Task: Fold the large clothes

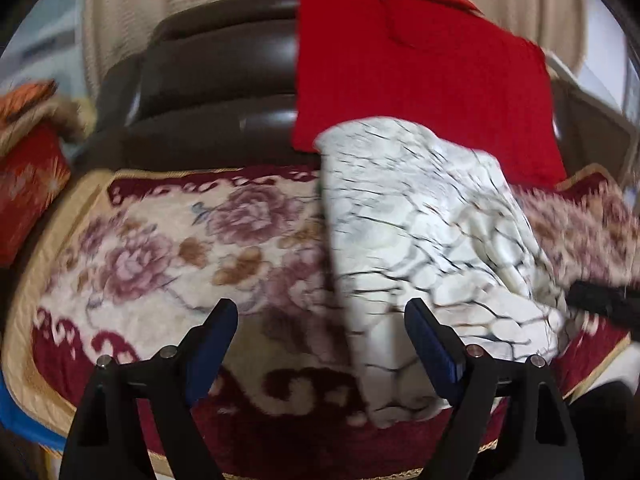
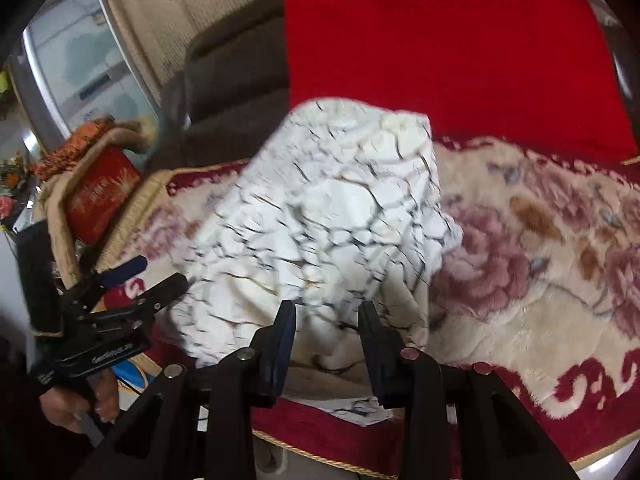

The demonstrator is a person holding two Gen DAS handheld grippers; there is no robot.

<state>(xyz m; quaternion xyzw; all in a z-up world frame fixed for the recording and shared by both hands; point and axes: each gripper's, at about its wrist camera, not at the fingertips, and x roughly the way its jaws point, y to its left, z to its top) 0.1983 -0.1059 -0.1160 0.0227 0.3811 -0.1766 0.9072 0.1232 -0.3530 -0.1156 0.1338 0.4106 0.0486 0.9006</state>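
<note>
We note a dark sofa (image 1: 216, 80) at the far side, its seat covered by a floral plush cover (image 1: 160, 248) with a maroon border. A red garment (image 1: 420, 80) hangs over the backrest on the right. On the cover lies the white garment with a black crackle pattern (image 1: 420, 232), bunched, at the near edge of the seat, below the red one and overlapping its lower hem. A red patterned cushion (image 1: 28, 192) sits at far left. The left claw (image 1: 320, 320) stands spread wide, empty, above the garment's left edge. The right claw (image 2: 328, 320) is partly spread; white cloth shows between its fingers, but we cannot tell whether the pads press on it.
</note>
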